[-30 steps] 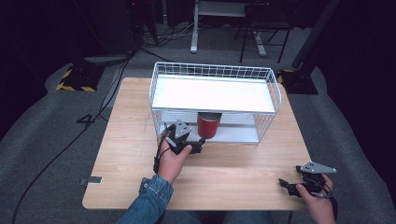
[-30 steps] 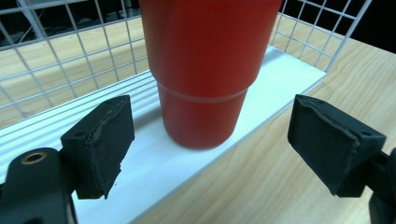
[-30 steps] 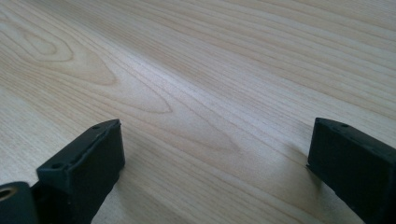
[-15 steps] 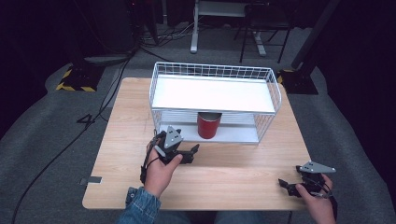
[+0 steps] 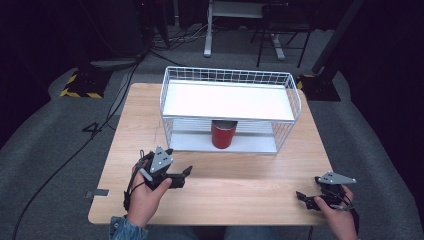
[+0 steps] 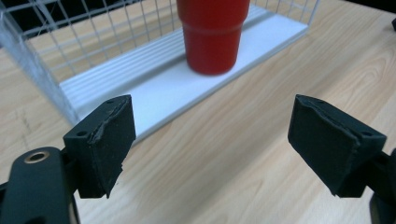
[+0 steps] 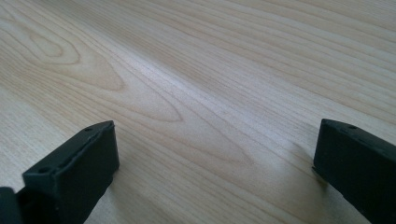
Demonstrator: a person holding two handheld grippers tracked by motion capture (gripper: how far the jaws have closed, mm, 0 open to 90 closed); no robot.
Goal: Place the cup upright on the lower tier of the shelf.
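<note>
A red cup (image 5: 223, 133) (image 6: 214, 33) stands upright on the lower shelf of a white wire rack (image 5: 227, 100) (image 6: 51, 65) at the table's middle back. My left gripper (image 5: 184, 175) (image 6: 212, 140) hovers over the table in front of the rack, left of the cup, open and holding nothing; its jaws stand wide apart and point toward the cup. My right gripper (image 5: 301, 198) (image 7: 212, 163) rests low at the front right corner of the table, open over bare wood.
The wooden table (image 5: 240, 175) has free room between the rack and the front edge. The rack's upper shelf (image 5: 230, 102) is bare white. Cables, a chair base and a yellow-black marked block (image 5: 80, 85) lie on the grey floor beyond.
My left gripper has drawn back from the red cup toward the front left, leaving the cup on the lower shelf. The right gripper has not moved.
</note>
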